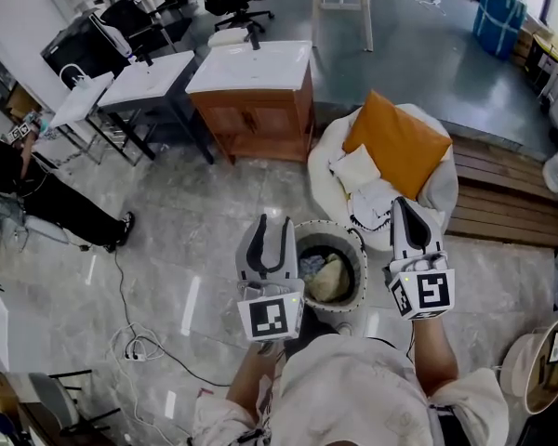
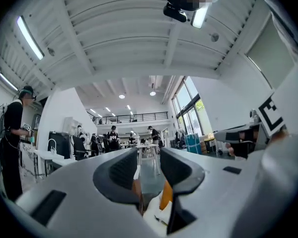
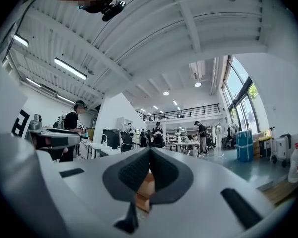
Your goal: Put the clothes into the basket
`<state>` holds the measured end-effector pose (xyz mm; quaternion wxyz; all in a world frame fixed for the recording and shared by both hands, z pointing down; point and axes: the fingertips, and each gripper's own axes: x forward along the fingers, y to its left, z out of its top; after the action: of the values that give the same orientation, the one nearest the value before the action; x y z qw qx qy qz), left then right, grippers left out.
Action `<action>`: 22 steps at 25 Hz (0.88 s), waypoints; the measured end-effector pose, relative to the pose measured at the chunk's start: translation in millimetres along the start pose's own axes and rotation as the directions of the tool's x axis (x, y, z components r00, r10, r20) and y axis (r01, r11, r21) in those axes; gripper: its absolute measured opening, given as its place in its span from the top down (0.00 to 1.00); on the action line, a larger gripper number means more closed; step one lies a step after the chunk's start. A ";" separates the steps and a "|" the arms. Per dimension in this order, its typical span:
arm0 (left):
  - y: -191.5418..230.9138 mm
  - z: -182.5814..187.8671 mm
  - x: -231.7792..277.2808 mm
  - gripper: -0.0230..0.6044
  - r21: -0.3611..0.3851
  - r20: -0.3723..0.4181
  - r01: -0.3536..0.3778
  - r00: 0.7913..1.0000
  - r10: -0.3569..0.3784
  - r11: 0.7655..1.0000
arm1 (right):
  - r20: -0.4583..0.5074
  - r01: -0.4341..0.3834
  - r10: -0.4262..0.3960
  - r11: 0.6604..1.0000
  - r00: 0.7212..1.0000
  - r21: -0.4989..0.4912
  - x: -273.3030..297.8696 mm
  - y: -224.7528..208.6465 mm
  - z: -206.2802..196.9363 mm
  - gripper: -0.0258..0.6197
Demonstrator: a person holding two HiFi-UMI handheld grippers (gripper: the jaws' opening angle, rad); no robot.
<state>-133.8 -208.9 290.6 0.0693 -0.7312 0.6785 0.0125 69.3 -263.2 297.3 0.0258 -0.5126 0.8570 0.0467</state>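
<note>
A round woven basket (image 1: 304,237) stands on the floor in front of me, with pale yellow and bluish clothes (image 1: 328,278) piled inside. My left gripper (image 1: 275,223) is held up level over the basket's left rim, jaws open with nothing between them (image 2: 149,170). My right gripper (image 1: 400,204) is raised at the basket's right, over the white chair; its jaws are shut tip to tip and hold nothing (image 3: 150,151). A white garment with dark trim (image 1: 373,201) lies on the chair seat behind the basket.
A round white chair (image 1: 322,156) holds an orange cushion (image 1: 397,142) and a white cushion (image 1: 356,167). Behind it stands a wooden vanity (image 1: 252,110). Wooden decking (image 1: 502,189) runs at right, a person (image 1: 37,198) and floor cables (image 1: 139,342) are at left.
</note>
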 end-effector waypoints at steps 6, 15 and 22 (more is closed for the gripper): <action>4.4 31.8 -2.2 0.75 -0.004 0.053 -0.015 0.998 0.016 1.000 | 0.053 -0.001 0.001 1.000 0.999 0.009 0.6 4.4 22.0 0.98; 10.6 23.7 -4.6 0.82 -0.003 0.032 -0.041 0.999 0.041 0.999 | 0.043 0.011 -0.011 1.000 0.999 0.010 -1.5 2.4 23.0 0.98; 15.0 20.2 -6.7 0.95 -0.017 0.041 -0.044 0.998 0.045 0.999 | 0.046 0.005 -0.005 1.000 0.999 -0.012 1.5 11.3 21.1 0.98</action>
<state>-147.6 -200.9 270.1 0.0773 -0.7162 0.6928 0.0347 58.5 -256.9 276.8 0.0424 -0.5136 0.8546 0.0636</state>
